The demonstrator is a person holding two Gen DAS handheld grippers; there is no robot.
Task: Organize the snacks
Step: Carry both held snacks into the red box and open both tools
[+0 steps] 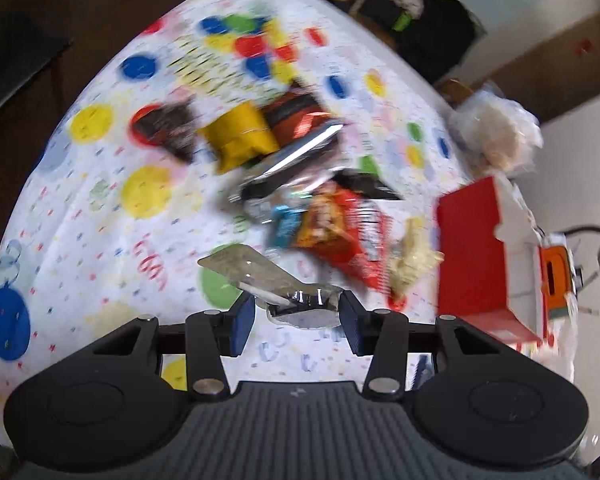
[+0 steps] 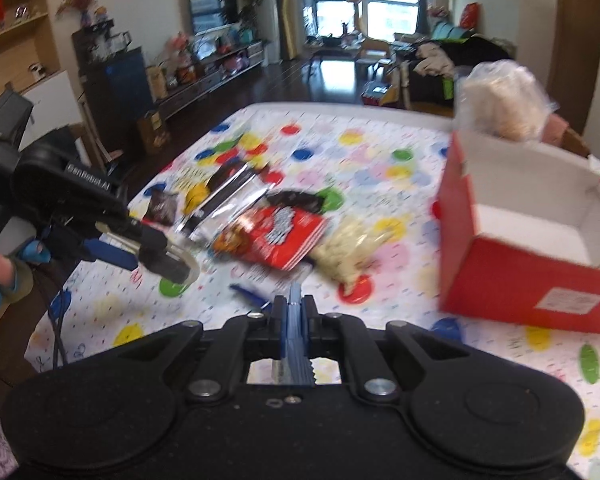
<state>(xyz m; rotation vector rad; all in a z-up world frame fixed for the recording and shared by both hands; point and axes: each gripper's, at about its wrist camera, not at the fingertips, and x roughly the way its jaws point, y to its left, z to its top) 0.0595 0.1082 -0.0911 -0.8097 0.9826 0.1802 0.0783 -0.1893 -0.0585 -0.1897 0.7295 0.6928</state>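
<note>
Several snack packets lie in a loose pile on a polka-dot tablecloth (image 1: 100,184): a yellow packet (image 1: 240,136), a red bag (image 1: 340,236), a dark brown packet (image 1: 168,128) and a silver foil bag (image 1: 296,152). My left gripper (image 1: 298,312) is open, its blue pads on either side of a clear plastic packet (image 1: 260,276). It also shows at the left of the right wrist view (image 2: 156,254). My right gripper (image 2: 295,312) is shut and empty, above the cloth in front of the red bag (image 2: 272,236) and a pale popcorn-like bag (image 2: 352,248). An open red box (image 2: 528,248) stands at the right.
A clear bag of pale puffed snacks (image 2: 500,100) sits behind the red box. An orange item (image 1: 554,276) lies beside the box (image 1: 472,256) in the left wrist view. The table's far edge (image 2: 340,110) borders a living room with chairs and a TV stand.
</note>
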